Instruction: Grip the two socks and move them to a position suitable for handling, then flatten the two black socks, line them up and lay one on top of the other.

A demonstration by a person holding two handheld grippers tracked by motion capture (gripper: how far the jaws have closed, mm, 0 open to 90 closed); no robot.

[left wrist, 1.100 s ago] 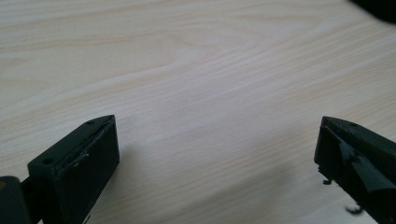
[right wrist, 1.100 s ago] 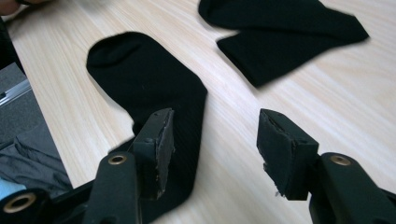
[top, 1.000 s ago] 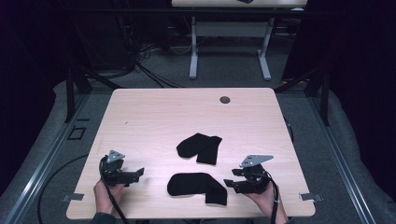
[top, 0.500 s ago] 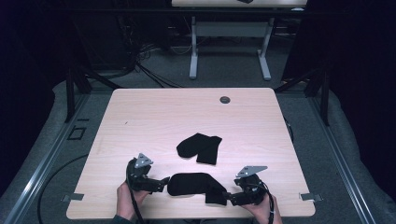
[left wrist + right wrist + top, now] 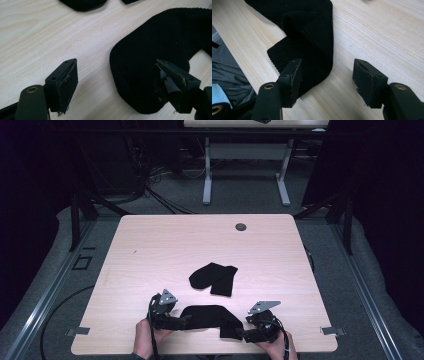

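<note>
Near sock (image 5: 210, 316) flat on surface (image 5: 150, 250) by front edge, far sock (image 5: 214, 278) just beyond. Left claw (image 5: 116, 86) released, just been closing, straddling sock's rounded end. Right claw (image 5: 327, 80) released, just been closing, straddling folded cuff end, pads not pressing.

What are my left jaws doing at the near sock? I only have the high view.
Observer: The left gripper is open and has just been closing; the near sock has its rounded end between the jaws, unpinched.
Operator: And the right?
Observer: The right gripper is open too and has just been closing, with the ribbed cuff under one jaw and bare table under the other.
Operator: Cuff flat?
Observer: No, it's folded over itself.
</note>
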